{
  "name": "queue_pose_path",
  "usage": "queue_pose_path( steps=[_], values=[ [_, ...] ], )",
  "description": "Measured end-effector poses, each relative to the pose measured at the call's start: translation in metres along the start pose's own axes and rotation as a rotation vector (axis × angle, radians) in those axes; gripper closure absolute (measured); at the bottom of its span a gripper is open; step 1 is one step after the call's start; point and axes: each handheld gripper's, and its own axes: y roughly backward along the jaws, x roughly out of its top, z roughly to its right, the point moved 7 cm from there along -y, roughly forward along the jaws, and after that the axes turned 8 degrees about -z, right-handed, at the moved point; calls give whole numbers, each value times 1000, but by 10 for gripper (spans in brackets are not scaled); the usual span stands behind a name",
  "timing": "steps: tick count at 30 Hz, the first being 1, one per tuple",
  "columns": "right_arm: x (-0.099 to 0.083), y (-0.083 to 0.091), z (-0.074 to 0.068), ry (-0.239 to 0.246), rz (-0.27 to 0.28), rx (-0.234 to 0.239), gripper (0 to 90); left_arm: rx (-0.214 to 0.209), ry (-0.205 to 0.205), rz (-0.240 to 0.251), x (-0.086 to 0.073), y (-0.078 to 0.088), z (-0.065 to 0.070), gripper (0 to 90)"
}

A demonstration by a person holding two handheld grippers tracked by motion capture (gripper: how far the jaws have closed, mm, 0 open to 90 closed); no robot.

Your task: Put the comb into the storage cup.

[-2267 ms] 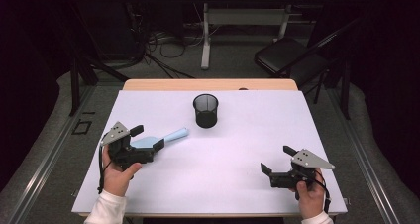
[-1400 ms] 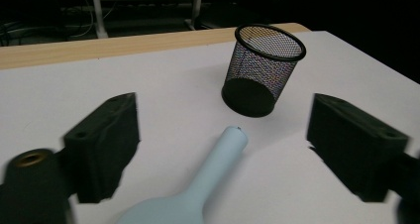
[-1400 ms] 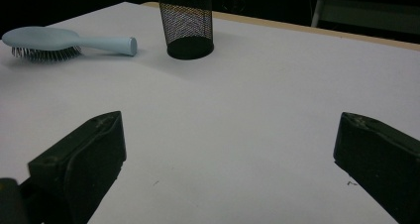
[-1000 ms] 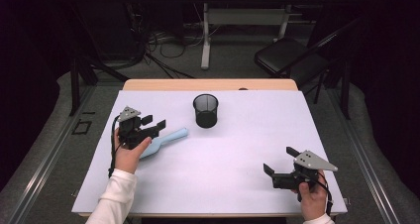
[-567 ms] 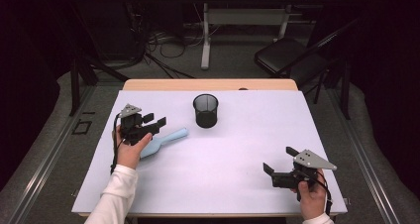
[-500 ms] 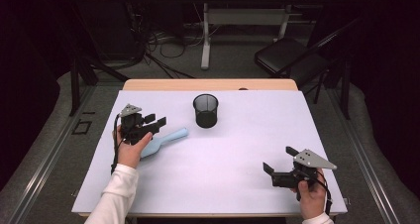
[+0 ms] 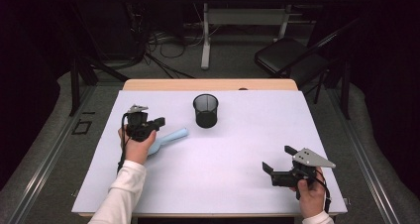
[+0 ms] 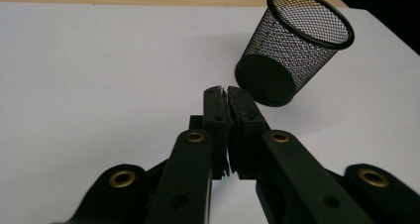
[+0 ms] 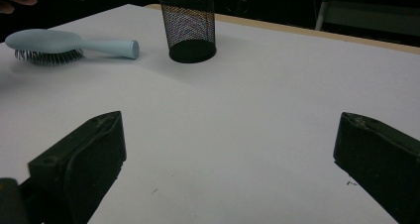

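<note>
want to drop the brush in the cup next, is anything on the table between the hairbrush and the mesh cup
Nothing visible does. The hairbrush lies flat with its handle end toward the mesh cup, and only bare white table shows in the gap between them. The left gripper is above the brush's head end, jaws shut on nothing.

The hairbrush (image 9: 69, 44) looks like smooth, pale blue plastic with a soft shine. The cup (image 9: 189, 23) is black wire mesh, with a solid flat bottom. The desk (image 7: 237, 154) has a smooth, matt white top and a wooden edge. The left gripper (image 8: 228, 92) has matt black plastic jaws with small brass-coloured rivets.
</note>
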Motion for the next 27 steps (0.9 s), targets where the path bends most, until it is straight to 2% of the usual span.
queue_pose_path(
  steps=[8, 13, 18, 23, 27],
  values=[
    [1, 0, -1, 6, 7, 13, 0, 2, 46, -31, 2, -15, 3, 900],
    [3, -6, -3, 8, 3, 30, 0, -9, 68, -58, 2, -24, 5, 900],
    [1, -7, -4, 26, -12, 33, 0, 12, 74, -72, 4, -34, 7, 900],
    [2, -7, -3, 12, -4, 37, 0, 34, 85, -98, 4, -44, 4, 900],
    [1, -7, -5, 22, -9, 41, 0, 66, 115, -127, 4, -52, -1, 900]
  ],
)
